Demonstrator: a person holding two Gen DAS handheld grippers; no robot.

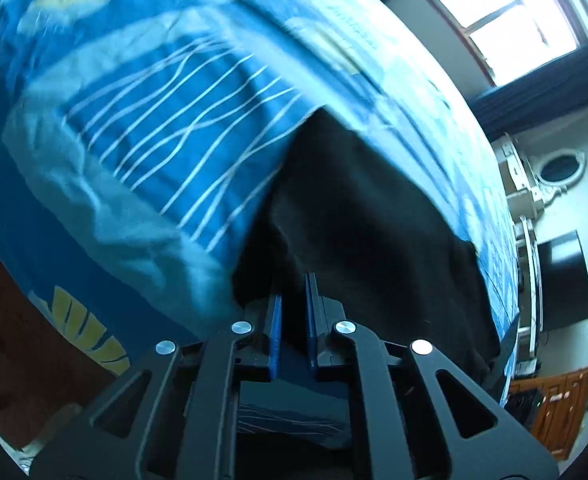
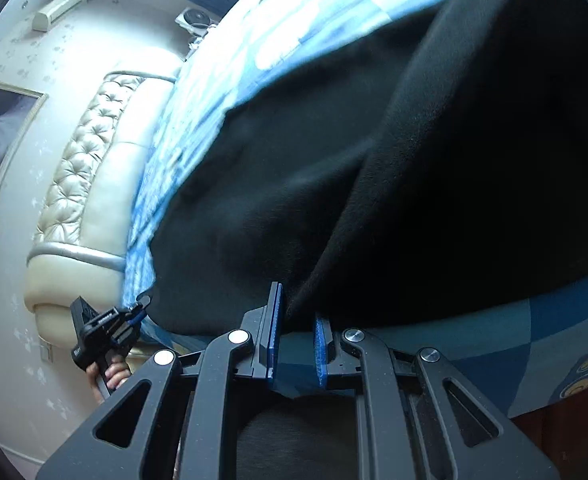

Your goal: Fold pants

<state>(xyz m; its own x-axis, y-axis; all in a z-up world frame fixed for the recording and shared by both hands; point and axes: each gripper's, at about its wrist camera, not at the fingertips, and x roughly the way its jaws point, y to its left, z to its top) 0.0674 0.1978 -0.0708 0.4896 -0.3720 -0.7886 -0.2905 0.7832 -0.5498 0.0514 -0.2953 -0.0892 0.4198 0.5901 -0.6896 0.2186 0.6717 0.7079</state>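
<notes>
With the black pants (image 2: 334, 168) spread on the bed (image 1: 134, 120), the left gripper (image 1: 293, 320) pinching the edge at their nine o'clock and the right gripper (image 2: 298, 332) pinching the near edge, lift both evenly to keep the fold square.

Both cameras ride on the handheld grippers, looking steeply down along their fingers, very near the bed's blue patterned cover (image 1: 134, 128). The left wrist view faces a far window (image 1: 506, 12); the right wrist view faces the tufted headboard (image 2: 82, 168). Both share the black pants (image 2: 334, 168) (filling most of the right's picture).
</notes>
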